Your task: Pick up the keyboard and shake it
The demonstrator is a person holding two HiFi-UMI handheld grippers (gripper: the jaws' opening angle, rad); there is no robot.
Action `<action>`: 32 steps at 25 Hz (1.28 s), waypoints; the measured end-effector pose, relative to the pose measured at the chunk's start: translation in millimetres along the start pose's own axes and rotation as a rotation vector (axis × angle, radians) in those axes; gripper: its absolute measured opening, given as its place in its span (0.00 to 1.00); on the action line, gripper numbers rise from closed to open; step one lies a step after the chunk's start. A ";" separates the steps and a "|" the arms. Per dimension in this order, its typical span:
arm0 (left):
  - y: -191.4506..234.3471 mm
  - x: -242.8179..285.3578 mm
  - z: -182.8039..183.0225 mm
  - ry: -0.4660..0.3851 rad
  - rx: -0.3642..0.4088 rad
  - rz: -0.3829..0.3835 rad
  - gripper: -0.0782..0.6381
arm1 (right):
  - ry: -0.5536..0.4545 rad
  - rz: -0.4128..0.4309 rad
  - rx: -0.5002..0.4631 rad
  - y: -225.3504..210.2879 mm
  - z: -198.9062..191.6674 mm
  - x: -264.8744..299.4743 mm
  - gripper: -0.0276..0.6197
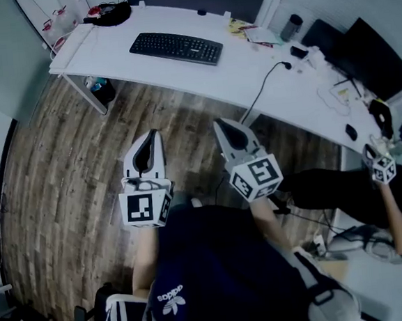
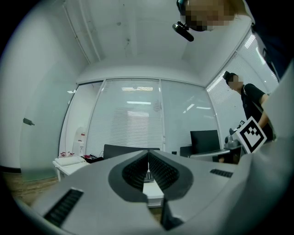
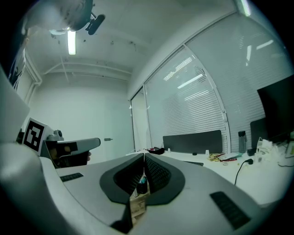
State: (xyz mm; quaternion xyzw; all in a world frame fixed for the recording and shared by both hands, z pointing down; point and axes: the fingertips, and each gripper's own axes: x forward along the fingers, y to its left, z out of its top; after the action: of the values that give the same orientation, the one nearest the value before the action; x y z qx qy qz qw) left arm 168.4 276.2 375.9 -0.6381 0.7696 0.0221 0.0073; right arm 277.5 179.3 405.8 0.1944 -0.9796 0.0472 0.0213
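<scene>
The black keyboard (image 1: 176, 48) lies flat on the white desk (image 1: 249, 75) at the top of the head view. Both grippers hang over the wooden floor in front of the desk, well short of the keyboard and pointing toward it. My left gripper (image 1: 154, 133) is shut with nothing in it, and its jaws meet in a closed line in the left gripper view (image 2: 148, 155). My right gripper (image 1: 219, 124) is likewise shut and empty, and its jaws are closed together in the right gripper view (image 3: 144, 158).
A black cable (image 1: 263, 88) runs across the desk to the right of the keyboard. A dark bottle (image 1: 291, 26), papers, a black bag (image 1: 108, 16) and a monitor (image 1: 377, 57) sit further along. A bin (image 1: 102, 90) stands under the desk. Another person (image 1: 394, 209) with a marker cube (image 1: 382, 168) is at the right.
</scene>
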 end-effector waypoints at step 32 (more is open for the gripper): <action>146.7 105.2 -10.7 0.012 -0.037 -0.152 0.12 | 0.085 -0.152 0.037 5.6 -19.0 153.8 0.05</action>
State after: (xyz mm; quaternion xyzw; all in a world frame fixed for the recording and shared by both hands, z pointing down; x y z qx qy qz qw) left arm 4.9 199.6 386.1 -0.6948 0.7184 0.0321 -0.0074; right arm 133.8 128.1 433.5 0.2664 -0.9591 0.0716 0.0629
